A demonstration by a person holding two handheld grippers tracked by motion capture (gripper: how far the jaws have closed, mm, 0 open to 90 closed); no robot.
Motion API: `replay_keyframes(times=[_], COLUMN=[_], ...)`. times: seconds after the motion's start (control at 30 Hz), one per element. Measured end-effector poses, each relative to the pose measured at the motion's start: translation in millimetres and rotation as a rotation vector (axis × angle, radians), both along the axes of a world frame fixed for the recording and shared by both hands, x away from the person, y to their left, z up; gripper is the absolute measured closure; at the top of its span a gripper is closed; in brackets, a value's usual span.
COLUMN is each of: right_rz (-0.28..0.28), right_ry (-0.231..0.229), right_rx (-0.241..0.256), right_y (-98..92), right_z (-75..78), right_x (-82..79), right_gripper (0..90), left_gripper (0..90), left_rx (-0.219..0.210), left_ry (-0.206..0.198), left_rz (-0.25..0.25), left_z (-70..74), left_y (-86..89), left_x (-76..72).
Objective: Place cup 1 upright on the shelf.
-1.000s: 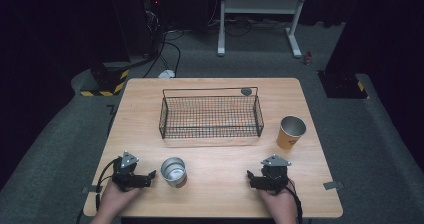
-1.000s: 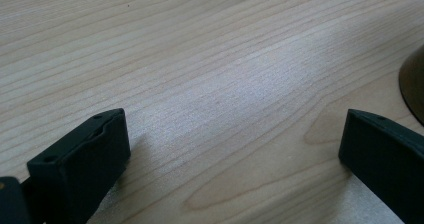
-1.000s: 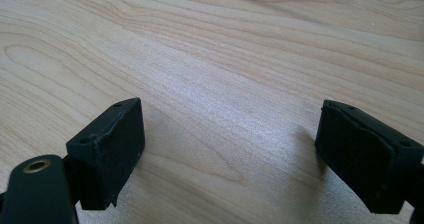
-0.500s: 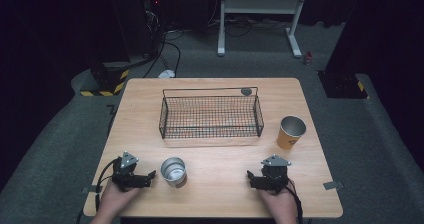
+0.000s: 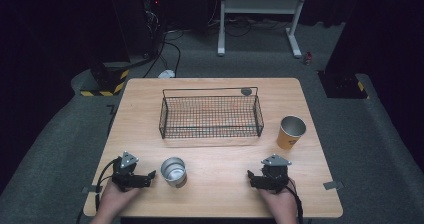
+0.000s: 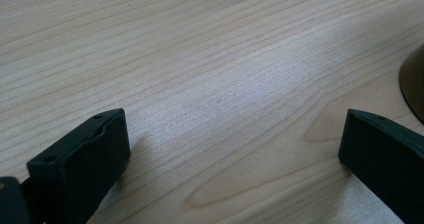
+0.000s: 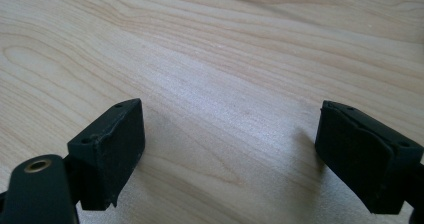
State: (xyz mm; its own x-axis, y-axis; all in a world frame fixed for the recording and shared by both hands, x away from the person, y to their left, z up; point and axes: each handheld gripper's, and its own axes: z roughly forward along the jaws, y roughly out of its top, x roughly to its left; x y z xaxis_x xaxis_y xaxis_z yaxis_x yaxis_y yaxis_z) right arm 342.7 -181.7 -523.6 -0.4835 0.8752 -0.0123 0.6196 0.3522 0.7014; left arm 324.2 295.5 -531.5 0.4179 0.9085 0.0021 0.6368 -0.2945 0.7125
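My left gripper (image 5: 150, 176) rests on the wooden table (image 5: 220, 194) near its front left, pointing right at a silver metal cup (image 5: 173, 171) that stands upright just beyond its tips. In the left gripper view its jaws (image 6: 235, 129) stand wide apart over bare wood, with the cup's edge (image 6: 414, 81) at the right. My right gripper (image 5: 251, 177) lies near the front right and points left. Its jaws (image 7: 227, 121) are also open, with only wood between them. An orange paper cup (image 5: 291, 132) stands upright at the right side of the table.
A black wire basket (image 5: 210, 113) sits across the middle of the table, toward the back. The table's front edge runs just under both hands. Dark floor with cables and a white stand lies beyond the far edge.
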Motion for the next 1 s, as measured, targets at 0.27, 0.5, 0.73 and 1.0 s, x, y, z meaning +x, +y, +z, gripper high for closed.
replay_keyframes(times=[0.27, 0.5, 0.73, 1.0], right_rz=[0.013, 0.011, 0.004, -0.018], right_ry=[-0.033, -0.056, -0.094, -0.116], right_rx=[-0.001, 0.019, 0.043, 0.055], right_y=[0.6, -0.7, -7.2, -16.8], right_z=[5.6, 10.8, 14.8, 16.6], right_x=[-1.5, -4.8, -5.0, -4.9], right_gripper=[12.7, 12.7, 11.2, 11.0], left_gripper=[0.3, 0.3, 0.2, 0.1], left_rx=[0.001, 0.001, 0.000, 0.003], left_ry=[-0.001, 0.000, 0.000, 0.000], left_rz=[0.000, 0.001, 0.003, 0.005], left_z=[0.0, 0.0, 0.0, 0.1], left_y=[-0.1, 0.0, -0.2, -0.2], left_x=[0.6, 0.3, 0.2, 0.5])
